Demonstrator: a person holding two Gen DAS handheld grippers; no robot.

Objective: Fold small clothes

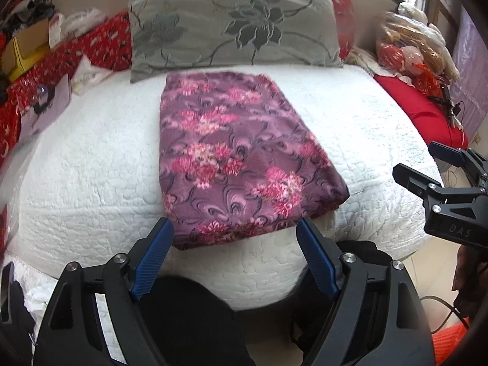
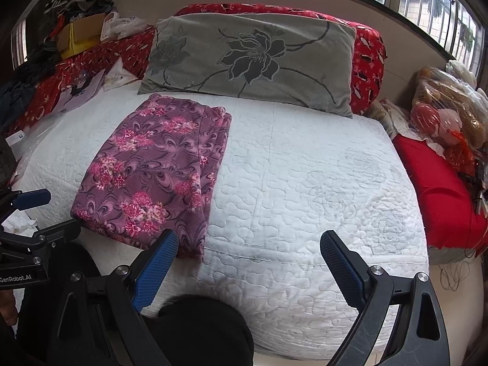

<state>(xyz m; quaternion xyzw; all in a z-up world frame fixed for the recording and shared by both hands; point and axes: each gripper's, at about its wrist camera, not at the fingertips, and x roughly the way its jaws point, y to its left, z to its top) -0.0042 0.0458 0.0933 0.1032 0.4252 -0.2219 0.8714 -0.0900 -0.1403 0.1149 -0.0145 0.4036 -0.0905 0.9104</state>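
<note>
From the left wrist view, the purple floral garment (image 1: pixel 241 158) lies on the white quilt (image 1: pixel 91 167) as a tidy, thick rectangle, its far end close to the grey flowered pillow (image 1: pixel 235 27) and its near edge just in front of the left gripper (image 1: pixel 235 238). That gripper's blue pads are spread wide with nothing between them; the near corners of the cloth sit between the two tips, though I can't tell whether they touch. Off to the side the right gripper (image 1: pixel 427 164) hangs apart from the cloth, its jaws parted too.

From the right wrist view, the same garment (image 2: pixel 152 170) shows stacked layers along its right-hand edge, so it looks folded over more than once. The right gripper (image 2: pixel 248 241) stands spread and empty over bare quilt (image 2: pixel 305 183), one pad (image 2: pixel 158 259) just beside the cloth's near corner. The left gripper (image 2: pixel 33 210) shows only partly at the frame's edge.

To my eye the folding of this piece is about finished; at most one last fold or a tidying pat remains, and no other loose garment waits on the quilt
</note>
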